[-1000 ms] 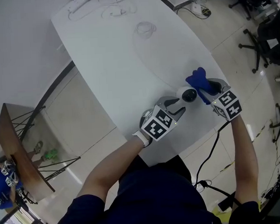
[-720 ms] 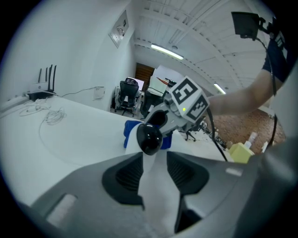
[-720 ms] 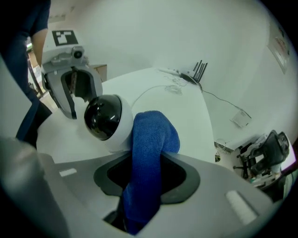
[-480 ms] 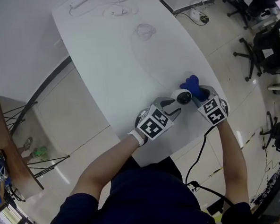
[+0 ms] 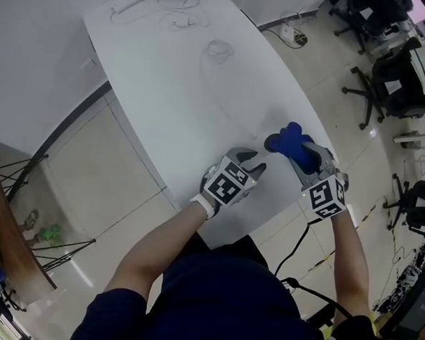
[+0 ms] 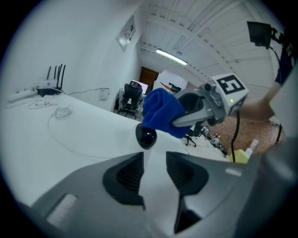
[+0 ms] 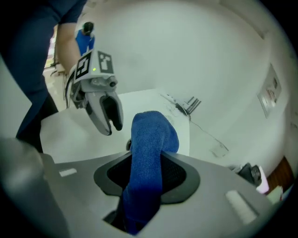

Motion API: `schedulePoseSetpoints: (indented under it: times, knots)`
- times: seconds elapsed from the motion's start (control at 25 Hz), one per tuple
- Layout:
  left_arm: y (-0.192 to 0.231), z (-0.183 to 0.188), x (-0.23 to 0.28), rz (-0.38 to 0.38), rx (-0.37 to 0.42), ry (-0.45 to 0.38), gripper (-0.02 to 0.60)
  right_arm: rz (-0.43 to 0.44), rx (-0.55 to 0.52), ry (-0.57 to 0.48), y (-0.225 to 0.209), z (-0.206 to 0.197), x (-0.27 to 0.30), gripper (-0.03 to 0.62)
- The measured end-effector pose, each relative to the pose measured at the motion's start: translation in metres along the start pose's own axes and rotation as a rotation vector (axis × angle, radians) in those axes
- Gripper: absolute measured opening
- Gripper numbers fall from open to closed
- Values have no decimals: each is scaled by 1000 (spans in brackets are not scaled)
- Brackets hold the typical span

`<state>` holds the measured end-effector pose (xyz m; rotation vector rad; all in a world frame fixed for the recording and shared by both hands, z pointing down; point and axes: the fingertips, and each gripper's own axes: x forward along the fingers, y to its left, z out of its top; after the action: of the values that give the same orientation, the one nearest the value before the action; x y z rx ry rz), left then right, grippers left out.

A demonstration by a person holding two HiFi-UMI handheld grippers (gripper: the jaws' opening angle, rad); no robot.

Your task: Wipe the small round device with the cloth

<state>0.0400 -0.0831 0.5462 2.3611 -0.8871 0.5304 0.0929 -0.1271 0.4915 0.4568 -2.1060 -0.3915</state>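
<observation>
Item: small round device (image 6: pixel 146 137), white body clamped between the left gripper (image 6: pixel 154 158) fingers at the surface (image 5: pixel 186 95) near edge. Its dark dome points away from them, toward the blue cloth (image 7: pixel 149 153) (clamped lengthwise in the right gripper (image 7: pixel 148 173) fingers, folded end just above the dome).

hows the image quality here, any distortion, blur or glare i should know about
Left gripper view: heavy fisheye with dark corners, the near jaws soft, a small glint on the dark dome of the device. Right gripper view: same fisheye bend, cloth weave sharp. Head view: even light, the white table bright, only faint shadows.
</observation>
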Motion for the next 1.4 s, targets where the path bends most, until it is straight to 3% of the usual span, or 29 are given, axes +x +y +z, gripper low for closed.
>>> schedulePoseSetpoints:
  times: [0.16,0.44,0.72,1.08,1.24,1.4]
  knots:
    - [-9,5,0,-16,50,-3,150,25,-187,59,15,5,5,155]
    - [-15,11,10,-31,65,-12,150,23,-167,61,-27,14,13,156]
    - [-11,2,22,-48,52,20,150,199,-194,84,-39,3,57,156]
    - [-10,-8,35,-38,53,72,152,419,-342,116,-19,-27,115,156]
    - [-10,-9,35,-33,31,72,156,420,-305,141,-3,-38,132,156]
    - [-7,-9,34,-42,18,72,156,352,-181,123,-7,-37,126,155]
